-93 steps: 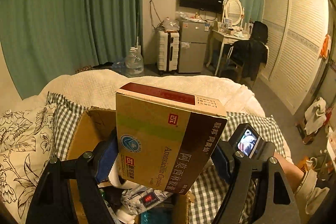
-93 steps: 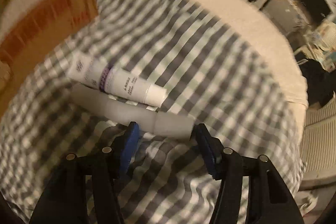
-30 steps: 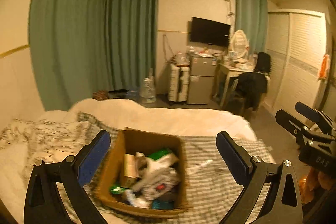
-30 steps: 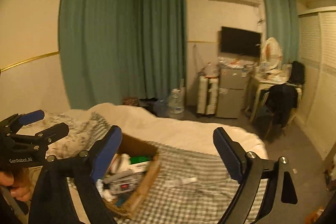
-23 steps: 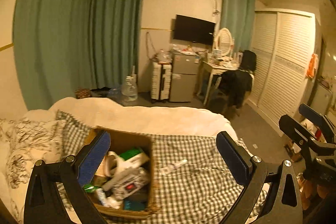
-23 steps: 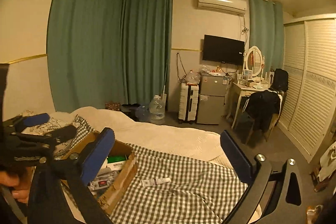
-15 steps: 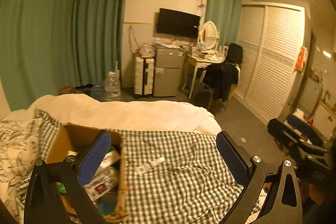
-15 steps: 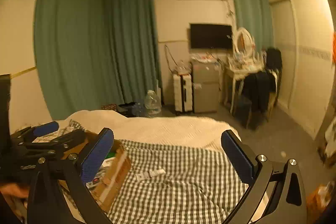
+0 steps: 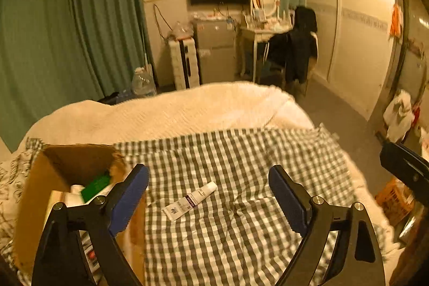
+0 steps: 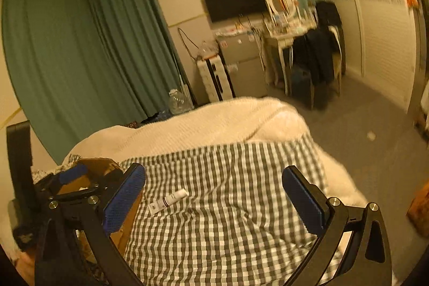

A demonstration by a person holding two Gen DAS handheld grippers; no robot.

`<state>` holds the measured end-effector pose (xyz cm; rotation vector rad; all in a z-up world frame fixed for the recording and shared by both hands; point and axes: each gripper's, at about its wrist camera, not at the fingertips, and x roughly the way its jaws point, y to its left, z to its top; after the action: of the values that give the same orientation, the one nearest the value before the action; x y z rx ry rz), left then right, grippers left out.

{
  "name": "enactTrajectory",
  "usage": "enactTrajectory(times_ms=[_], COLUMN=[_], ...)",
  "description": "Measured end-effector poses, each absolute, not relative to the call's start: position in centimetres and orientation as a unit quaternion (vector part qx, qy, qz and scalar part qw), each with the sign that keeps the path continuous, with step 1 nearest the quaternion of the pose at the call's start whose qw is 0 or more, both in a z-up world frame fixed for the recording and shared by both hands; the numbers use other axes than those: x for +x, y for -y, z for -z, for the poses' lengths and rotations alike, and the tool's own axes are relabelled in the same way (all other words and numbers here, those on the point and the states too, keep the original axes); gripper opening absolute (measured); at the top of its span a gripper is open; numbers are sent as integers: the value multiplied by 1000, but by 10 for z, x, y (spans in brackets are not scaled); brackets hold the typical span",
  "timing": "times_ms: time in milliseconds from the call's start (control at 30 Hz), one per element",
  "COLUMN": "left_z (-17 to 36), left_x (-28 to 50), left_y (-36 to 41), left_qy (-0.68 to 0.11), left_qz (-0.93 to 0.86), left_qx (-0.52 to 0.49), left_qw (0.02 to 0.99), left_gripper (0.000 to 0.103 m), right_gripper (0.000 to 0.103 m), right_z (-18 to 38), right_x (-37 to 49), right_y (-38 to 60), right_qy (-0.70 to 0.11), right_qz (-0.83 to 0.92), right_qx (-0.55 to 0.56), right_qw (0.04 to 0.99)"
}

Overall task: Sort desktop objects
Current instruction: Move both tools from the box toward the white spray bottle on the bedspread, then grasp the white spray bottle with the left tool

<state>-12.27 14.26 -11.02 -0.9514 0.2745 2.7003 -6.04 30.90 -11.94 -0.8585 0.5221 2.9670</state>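
Note:
A white tube with a purple band [image 9: 189,201] lies alone on the grey checked bedcover [image 9: 241,232]; it also shows in the right wrist view [image 10: 168,201]. A cardboard box [image 9: 40,178] holding several items stands to its left, also seen in the right wrist view [image 10: 96,165]. My left gripper [image 9: 209,200] is open and empty, held above the tube. My right gripper [image 10: 214,195] is open and empty, to the right of the tube. The left gripper's fingers [image 10: 72,170] show over the box in the right wrist view.
A cream blanket [image 9: 174,114] covers the far end of the bed. A floral pillow [image 9: 8,178] lies left of the box. Beyond the bed are green curtains [image 9: 67,31], a small fridge [image 9: 214,50], a dressing table with a chair [image 9: 292,52] and wardrobe doors [image 9: 359,31].
Both grippers have dropped lower and swung right over the bed, so the tube now sits between the left gripper's fingers in view. Earlier, the left gripper held an amoxicillin box; it is now empty.

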Motion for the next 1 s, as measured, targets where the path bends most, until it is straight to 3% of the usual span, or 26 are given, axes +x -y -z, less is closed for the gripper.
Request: enactTrajectory(times_ms=[167,367,667,733,767,800,867,1000], left_z=[170,235,288,289,288,287,283,271], left_x=[-165,-202,-225,-228,-229,-229,-222,-211], left_y=[-158,-159,-161,-156,-154,-154,-160,-156], left_qy=[-126,-170,-216,-183,-167,-159,-178,-154], left_qz=[-912,-885,-855,-856,-855,-855,-855,-861], left_qx=[-376,-426,-465,-475,-481,-483,-477,-473], left_qw=[110,84,74,87,96,99,97,103], left_gripper=[88,87,87,75,58,47,34,25], right_gripper=[91,91,89,89,89,89,89,89], right_z=[167,213,256,259,261,262,262,254], right_x=[-87,-120,-151,-152,-151,-150,-147,-140], right_y=[-308,-308,-282,-279,-278,-278,-280,-279], right_qy=[-135,-118,-81,-78,-77,-77,-83,-81], right_qz=[-937,-921,-906,-906,-906,-906,-905,-909], right_qx=[-322,-371,-414,-415,-416,-417,-417,-408], right_qw=[15,17,-10,-13,-10,-9,-8,-1])
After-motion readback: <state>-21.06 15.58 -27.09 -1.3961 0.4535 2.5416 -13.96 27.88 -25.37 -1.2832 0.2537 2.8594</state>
